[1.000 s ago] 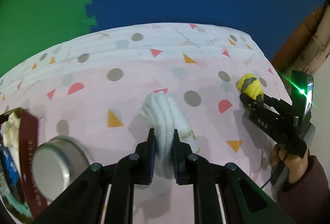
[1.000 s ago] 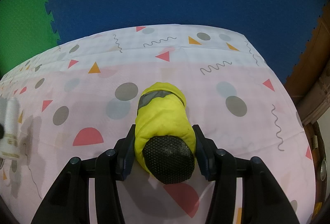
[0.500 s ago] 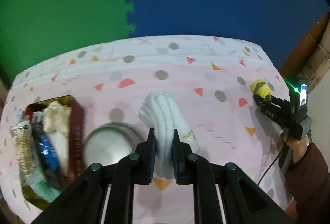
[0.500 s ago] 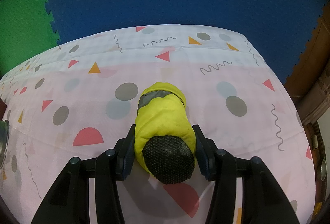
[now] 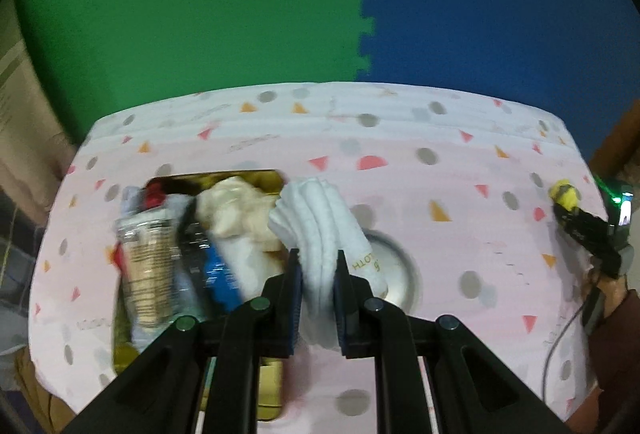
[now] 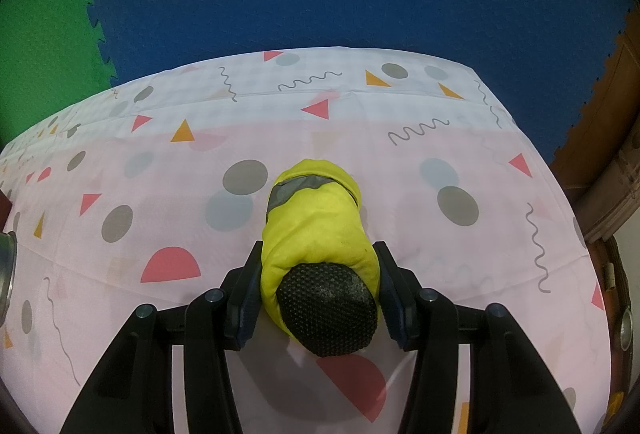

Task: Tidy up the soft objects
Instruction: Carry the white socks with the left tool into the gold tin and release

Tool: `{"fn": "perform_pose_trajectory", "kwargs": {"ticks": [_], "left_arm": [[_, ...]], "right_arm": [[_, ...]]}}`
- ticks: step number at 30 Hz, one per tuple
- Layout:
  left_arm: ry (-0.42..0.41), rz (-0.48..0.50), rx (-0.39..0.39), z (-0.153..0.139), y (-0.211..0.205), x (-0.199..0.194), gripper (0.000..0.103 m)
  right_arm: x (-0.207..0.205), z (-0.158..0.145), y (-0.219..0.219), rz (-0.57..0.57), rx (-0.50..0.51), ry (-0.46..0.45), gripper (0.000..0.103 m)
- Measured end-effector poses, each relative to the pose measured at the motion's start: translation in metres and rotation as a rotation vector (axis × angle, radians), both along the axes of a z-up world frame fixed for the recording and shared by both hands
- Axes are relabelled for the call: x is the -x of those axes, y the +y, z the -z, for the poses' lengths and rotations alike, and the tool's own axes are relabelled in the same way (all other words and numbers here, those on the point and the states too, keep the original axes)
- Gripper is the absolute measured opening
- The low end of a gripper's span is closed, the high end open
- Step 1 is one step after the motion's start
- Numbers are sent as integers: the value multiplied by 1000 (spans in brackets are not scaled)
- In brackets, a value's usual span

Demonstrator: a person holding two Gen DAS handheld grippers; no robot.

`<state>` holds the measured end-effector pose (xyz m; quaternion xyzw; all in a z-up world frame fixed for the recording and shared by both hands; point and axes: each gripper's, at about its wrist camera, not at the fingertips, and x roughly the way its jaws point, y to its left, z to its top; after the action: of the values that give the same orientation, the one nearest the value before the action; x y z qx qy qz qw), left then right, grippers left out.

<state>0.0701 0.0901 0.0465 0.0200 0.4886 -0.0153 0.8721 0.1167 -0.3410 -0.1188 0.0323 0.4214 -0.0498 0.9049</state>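
Tin box (image 5: 224, 176) part-filled with soft items; left gripper (image 5: 316, 298) clenched on folded white cloth (image 5: 316, 230) above it, right gripper (image 6: 320, 290) grasping rolled yellow glove (image 6: 316, 222) on worktop (image 6: 460, 154), both unstowed.

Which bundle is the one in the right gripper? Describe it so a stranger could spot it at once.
Start at the table under the pink patterned cloth. On its right side the right gripper is clamped on a rolled yellow bundle. Unlike the white folded cloth in the left gripper, it is bright yellow, with a grey band near its far end and a black dotted patch at its near end.
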Motion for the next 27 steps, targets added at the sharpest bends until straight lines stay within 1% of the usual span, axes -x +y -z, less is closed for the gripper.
{"fn": "perform_pose_trajectory", "kwargs": {"ticks": [6,9,13,18,24,27], "left_arm": [[18,-75,-11,3,47,-1,14],[24,-108,-32,5,69,-2,14],[34,-141,-24,9,91,-5,14],[63,-144,7,21,106,-5,14],[57,-112,18,34,110,-11,14],[61,-112,24,38,110,-16,14]], "right_arm": [[-1,0,0,0,0,1,49],[-1,0,0,0,2,1,49],[-1,0,0,0,2,1,49],[-1,0,0,1,2,2,49],[-1,0,0,2,5,2,49],[-1,0,0,1,6,2,49]]}}
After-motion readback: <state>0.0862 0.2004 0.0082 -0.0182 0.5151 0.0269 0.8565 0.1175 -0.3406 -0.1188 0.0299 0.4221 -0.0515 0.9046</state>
